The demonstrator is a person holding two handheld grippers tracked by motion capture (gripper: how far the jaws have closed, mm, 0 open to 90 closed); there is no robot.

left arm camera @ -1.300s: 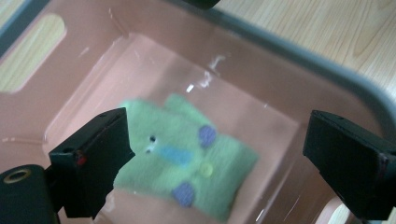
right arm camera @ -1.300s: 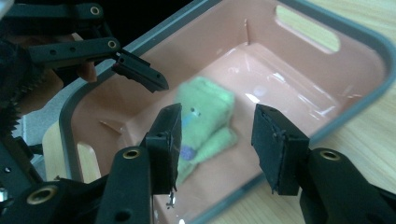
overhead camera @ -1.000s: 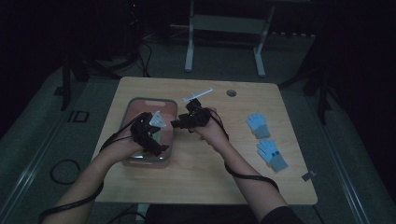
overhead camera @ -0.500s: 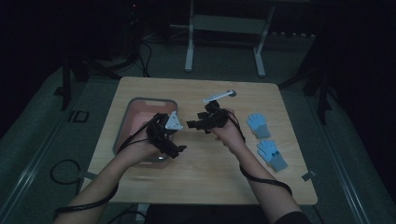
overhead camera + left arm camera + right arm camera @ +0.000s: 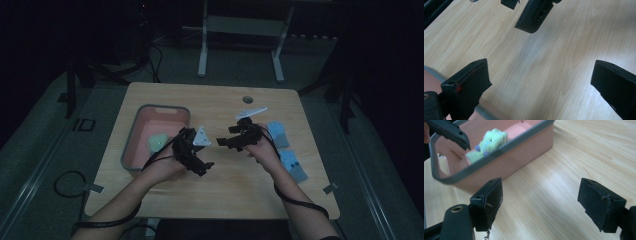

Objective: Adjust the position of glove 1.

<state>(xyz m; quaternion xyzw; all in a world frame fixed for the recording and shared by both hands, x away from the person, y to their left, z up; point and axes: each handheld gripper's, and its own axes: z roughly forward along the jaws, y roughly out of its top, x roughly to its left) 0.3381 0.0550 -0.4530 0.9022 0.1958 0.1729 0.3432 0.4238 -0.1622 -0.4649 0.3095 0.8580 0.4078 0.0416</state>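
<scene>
Green plush toy (image 5: 158, 142) lay released in pink tray (image 5: 131, 150); right tool (image 5: 225, 141) had just opened, left tool (image 5: 206, 166) spread empty: deposit apparently complete.

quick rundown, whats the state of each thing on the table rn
left gripper: open, holding nothing
right gripper: open, holding nothing, jaws just opened wider
pink bin: upright, holds the green sock
green sock: bunched inside bin
blue socks: flat on table, untouched

Wooden table (image 5: 210, 200), 2 blue items (image 5: 285, 150)
</scene>
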